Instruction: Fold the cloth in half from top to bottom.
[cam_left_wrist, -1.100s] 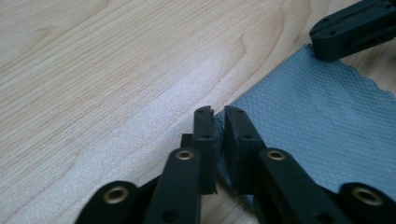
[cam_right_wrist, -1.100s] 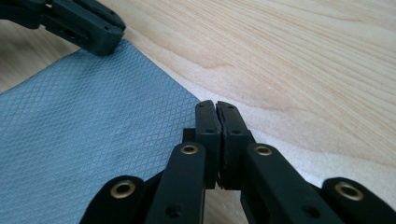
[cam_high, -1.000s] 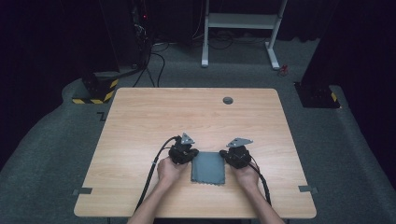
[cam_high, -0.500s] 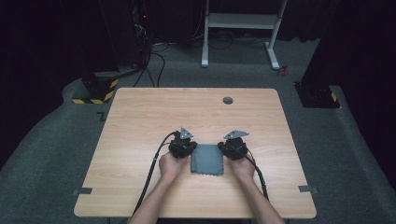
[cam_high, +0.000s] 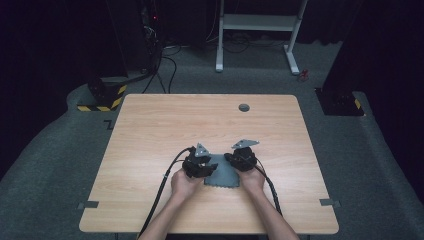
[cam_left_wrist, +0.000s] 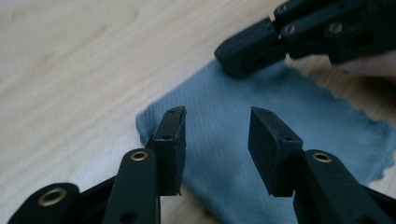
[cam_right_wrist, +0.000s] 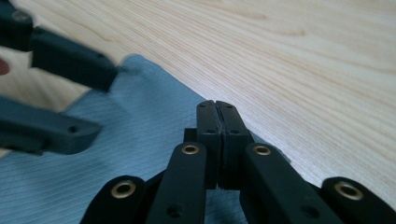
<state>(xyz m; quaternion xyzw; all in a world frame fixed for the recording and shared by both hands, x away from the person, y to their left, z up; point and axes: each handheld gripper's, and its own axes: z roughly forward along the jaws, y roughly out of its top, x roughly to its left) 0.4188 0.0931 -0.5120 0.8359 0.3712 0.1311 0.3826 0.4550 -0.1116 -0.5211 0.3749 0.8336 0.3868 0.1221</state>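
A thin blue-grey cloth (cam_high: 223, 173) lies flat near the front middle of the pale wood-grain surface (cam_high: 150, 130), between the 2 hands. Its weave shows fine parallel ribs in the right gripper view (cam_right_wrist: 140, 140), and the edge nearest the person is cut in small zigzag teeth, seen in the high view and along the right side of the left gripper view (cam_left_wrist: 224, 140). A corner of the cloth is lifted slightly off the wood in the left gripper view.

The left tongs (cam_high: 207, 167) sit at the cloth's left far corner; in the left gripper view (cam_left_wrist: 215, 140) their 2 flat black pads stand apart with a clear gap, cloth showing between them and nothing gripped. The right tongs (cam_high: 234, 158) sit at the cloth's right far corner; in the right gripper view (cam_right_wrist: 217, 140) their pads are pressed together face to face over the cloth's edge, and whether any fabric is pinched between them cannot be told. Each tool is matte black with brass-coloured rivets, and carries a grey three-cornered plate.

Compared with 0.5 s ago, both hands have drawn nearer the cloth's far corners, and the cloth lies in about the same place.

A small dark round disc (cam_high: 244, 107) sits on the far part of the surface, well apart from the cloth.
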